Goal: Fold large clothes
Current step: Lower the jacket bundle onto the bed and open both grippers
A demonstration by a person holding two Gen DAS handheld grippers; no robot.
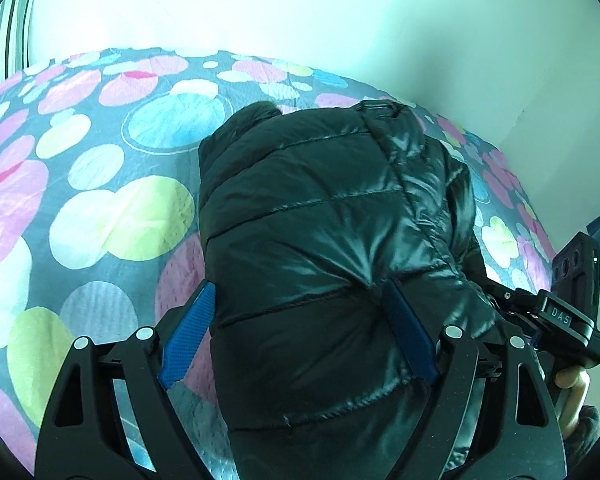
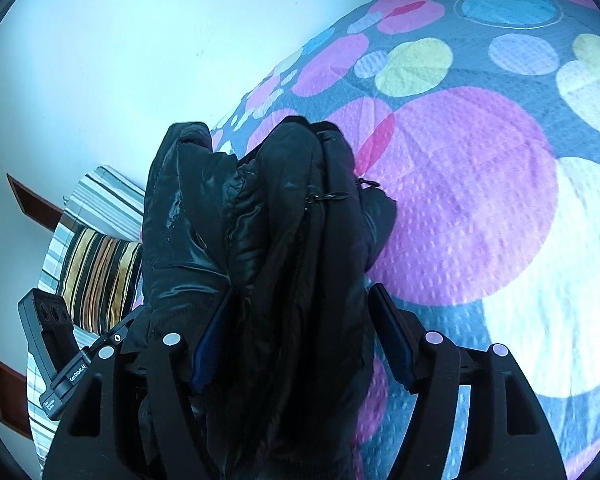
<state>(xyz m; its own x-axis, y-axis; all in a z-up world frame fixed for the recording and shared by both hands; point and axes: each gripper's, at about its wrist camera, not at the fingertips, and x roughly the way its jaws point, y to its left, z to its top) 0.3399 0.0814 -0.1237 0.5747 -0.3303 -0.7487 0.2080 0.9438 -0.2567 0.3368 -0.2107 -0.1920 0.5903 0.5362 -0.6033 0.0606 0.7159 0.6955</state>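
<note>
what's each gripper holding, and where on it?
Both hold the black puffer jacket: left gripper around its folded quilted bulk, right gripper around the bunched layers by the zipper.

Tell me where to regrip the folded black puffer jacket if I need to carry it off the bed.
Grip the puffer jacket across its thick stacked layers, near the zipper edge, coming from the near end as the right gripper does now. The bundle is bulky and slippery, so span all the layers; one shiny outer panel would likely slide free.
</note>
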